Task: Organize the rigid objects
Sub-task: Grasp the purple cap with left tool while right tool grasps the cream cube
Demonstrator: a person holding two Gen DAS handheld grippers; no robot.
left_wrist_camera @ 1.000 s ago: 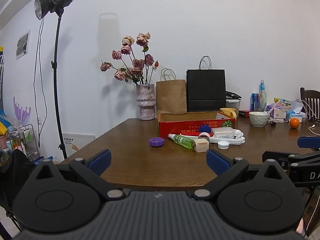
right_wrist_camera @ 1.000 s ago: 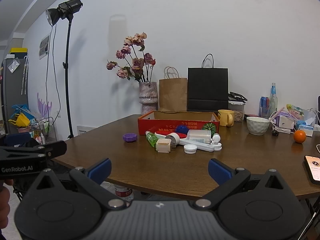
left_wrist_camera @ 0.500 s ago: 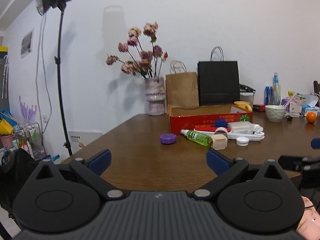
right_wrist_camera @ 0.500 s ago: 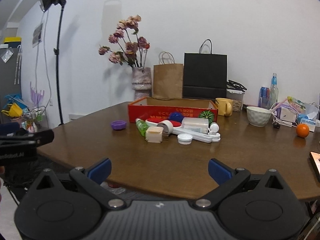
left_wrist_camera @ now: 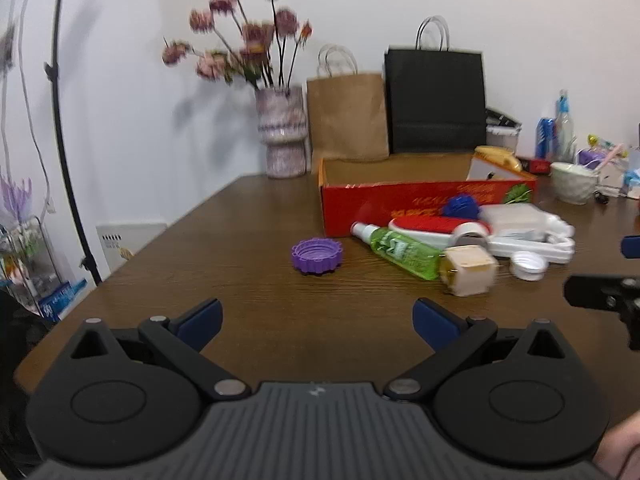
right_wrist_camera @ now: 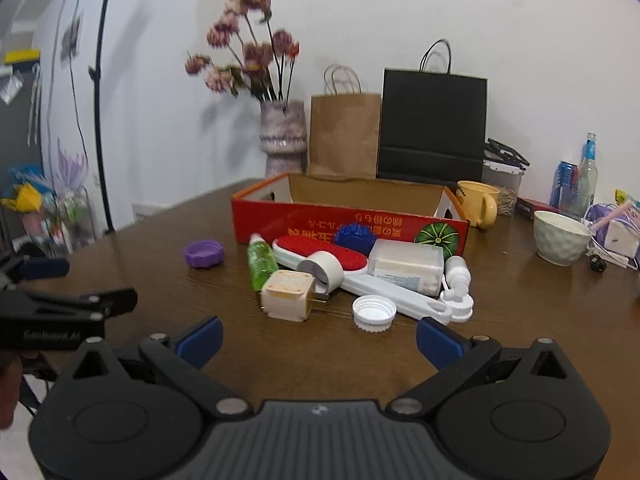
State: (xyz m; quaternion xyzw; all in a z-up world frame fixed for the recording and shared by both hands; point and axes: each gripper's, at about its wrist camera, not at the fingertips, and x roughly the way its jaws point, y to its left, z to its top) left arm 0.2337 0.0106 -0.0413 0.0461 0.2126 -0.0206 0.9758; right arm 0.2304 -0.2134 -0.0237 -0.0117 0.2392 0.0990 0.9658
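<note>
A red cardboard box [right_wrist_camera: 348, 224] stands open on the brown table [right_wrist_camera: 280, 344]. In front of it lie a purple cap [right_wrist_camera: 203, 253], a green bottle [right_wrist_camera: 261, 263], a red-and-white brush [right_wrist_camera: 320, 254], a beige plug cube [right_wrist_camera: 287, 295], a white cap [right_wrist_camera: 374, 313], a clear plastic case [right_wrist_camera: 406, 266] and a blue cap [right_wrist_camera: 354, 236]. My right gripper [right_wrist_camera: 318, 340] is open and empty, just short of the plug cube and white cap. My left gripper [left_wrist_camera: 316, 318] is open and empty, short of the purple cap [left_wrist_camera: 317, 255].
A vase of flowers [right_wrist_camera: 282, 136], a brown paper bag [right_wrist_camera: 345, 136] and a black bag [right_wrist_camera: 432, 124] stand behind the box. A yellow mug [right_wrist_camera: 478, 202], a white bowl [right_wrist_camera: 562, 236] and bottles [right_wrist_camera: 576, 184] sit at the right. A light stand [left_wrist_camera: 60, 120] is left of the table.
Both grippers have moved forward and over the table toward the pile of objects, which now looks larger. Both stay open.
</note>
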